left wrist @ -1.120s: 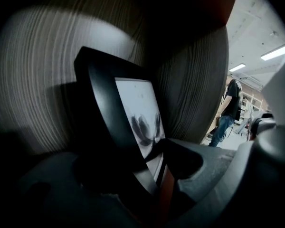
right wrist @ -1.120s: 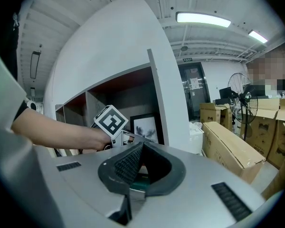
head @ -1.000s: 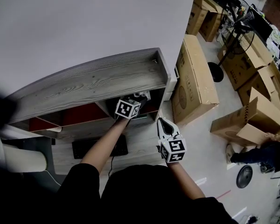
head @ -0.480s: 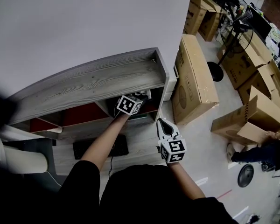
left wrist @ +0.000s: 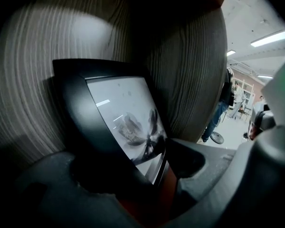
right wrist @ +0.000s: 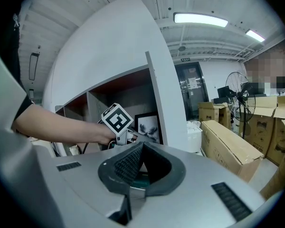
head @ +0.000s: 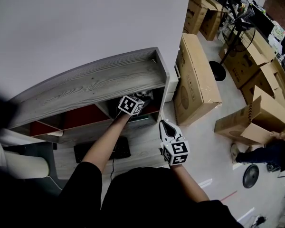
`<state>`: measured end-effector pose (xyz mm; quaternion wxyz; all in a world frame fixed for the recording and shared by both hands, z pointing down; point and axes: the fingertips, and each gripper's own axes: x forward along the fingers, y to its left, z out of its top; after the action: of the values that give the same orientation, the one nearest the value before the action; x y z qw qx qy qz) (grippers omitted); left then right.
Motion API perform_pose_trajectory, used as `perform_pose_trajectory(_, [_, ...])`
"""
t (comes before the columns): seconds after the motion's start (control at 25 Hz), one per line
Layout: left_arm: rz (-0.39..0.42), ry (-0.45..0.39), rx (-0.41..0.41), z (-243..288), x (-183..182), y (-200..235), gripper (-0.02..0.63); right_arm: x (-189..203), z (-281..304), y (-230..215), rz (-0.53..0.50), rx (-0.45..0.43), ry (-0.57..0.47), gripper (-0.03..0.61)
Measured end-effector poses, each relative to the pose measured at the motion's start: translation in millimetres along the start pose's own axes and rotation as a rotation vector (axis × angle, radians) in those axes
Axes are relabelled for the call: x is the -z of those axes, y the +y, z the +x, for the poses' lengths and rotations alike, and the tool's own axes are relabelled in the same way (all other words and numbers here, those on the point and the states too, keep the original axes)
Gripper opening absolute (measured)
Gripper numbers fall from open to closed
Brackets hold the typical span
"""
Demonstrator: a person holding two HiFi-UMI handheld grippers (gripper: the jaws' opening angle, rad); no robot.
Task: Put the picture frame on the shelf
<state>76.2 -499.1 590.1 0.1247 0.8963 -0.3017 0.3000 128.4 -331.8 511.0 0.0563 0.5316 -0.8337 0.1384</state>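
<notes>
Picture frame stands in the shelf's right-end compartment, between your left gripper's opening jaws. Let them clear both edges, then back straight out. Right gripper: jaws pressed together, empty.

One picture frame, one grey wooden shelf, one standing fan, and perhaps six cardboard boxes, though the far ones crowd together and are hard to separate.

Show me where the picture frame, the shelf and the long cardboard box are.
picture frame [left wrist: 126,118]: left gripper view, on its glass front.
shelf [head: 95,82]: head view, on its top board.
long cardboard box [head: 198,76]: head view, on its upper face.
</notes>
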Motion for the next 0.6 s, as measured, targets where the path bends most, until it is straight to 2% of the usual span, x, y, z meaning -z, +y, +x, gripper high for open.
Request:
perform_pose_trajectory(0.16, [-0.022, 0.002, -0.007, -2.6, 6.2, 2.0, 0.336, -1.2, -1.3, 0.9, -0.004, 0.002, 0.001, 0.012])
perform_pose_trajectory(0.6, [-0.063, -0.033, -0.044, -17.1, 16.6, 9.6, 0.343, 2.2, -2.4, 7.6, -0.015, -0.01, 0.012, 0.012])
